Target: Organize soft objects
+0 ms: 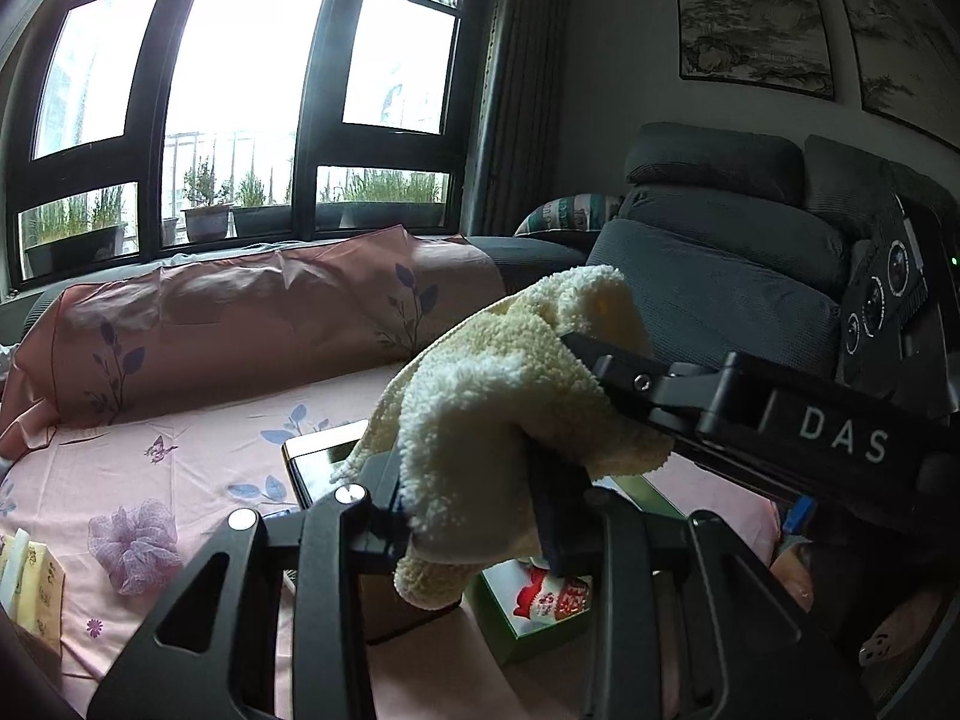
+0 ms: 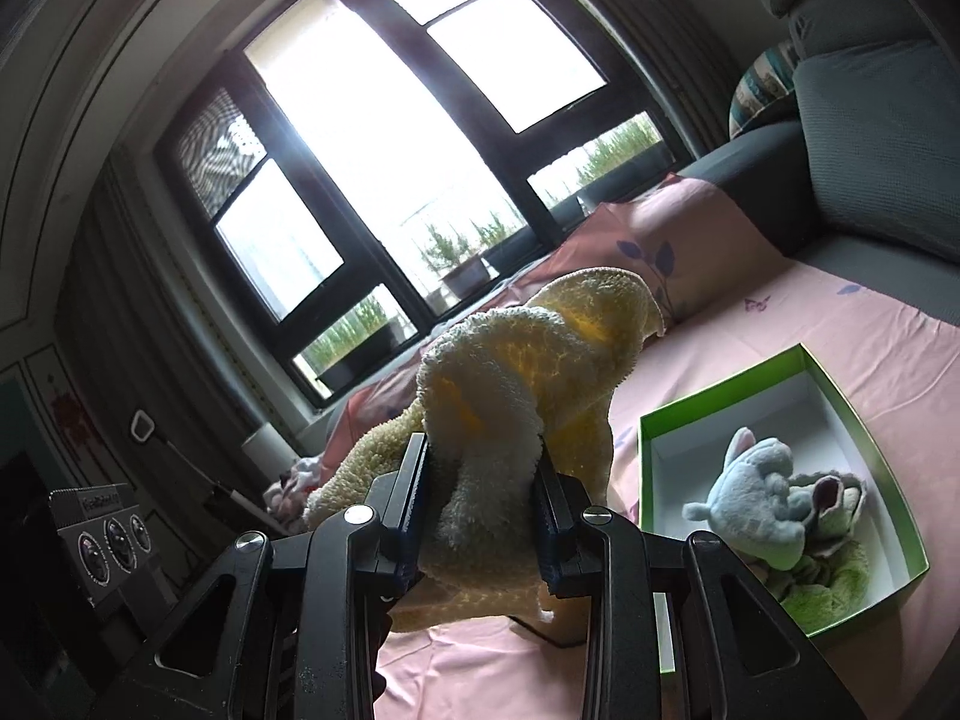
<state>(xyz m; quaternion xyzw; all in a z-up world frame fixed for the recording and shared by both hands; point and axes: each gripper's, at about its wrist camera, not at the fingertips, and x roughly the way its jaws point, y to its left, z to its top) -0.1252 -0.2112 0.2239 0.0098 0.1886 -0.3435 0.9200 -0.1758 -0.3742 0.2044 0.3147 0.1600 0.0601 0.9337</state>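
A cream fluffy cloth (image 1: pixel 498 396) hangs in the air above the pink bedsheet, held from two sides. My left gripper (image 1: pixel 468 498) is shut on its lower fold. My right gripper (image 1: pixel 585 354) reaches in from the right and bites the upper part. In the right wrist view the same cloth (image 2: pixel 540 372) bulges up between the fingers of my right gripper (image 2: pixel 480 462), which is shut on it. A green box (image 2: pixel 840 396) with a white inside lies on the sheet at the right. It holds a blue-grey plush toy (image 2: pixel 756 510) and a green fluffy item (image 2: pixel 834 594).
A purple mesh pouf (image 1: pixel 135 546) and yellow packets (image 1: pixel 30 588) lie on the sheet (image 1: pixel 180 480) at the left. A dark gold-edged box (image 1: pixel 318 462) sits under the cloth. A pink pillow (image 1: pixel 240 312) lines the window side and a grey sofa (image 1: pixel 720 276) stands to the right.
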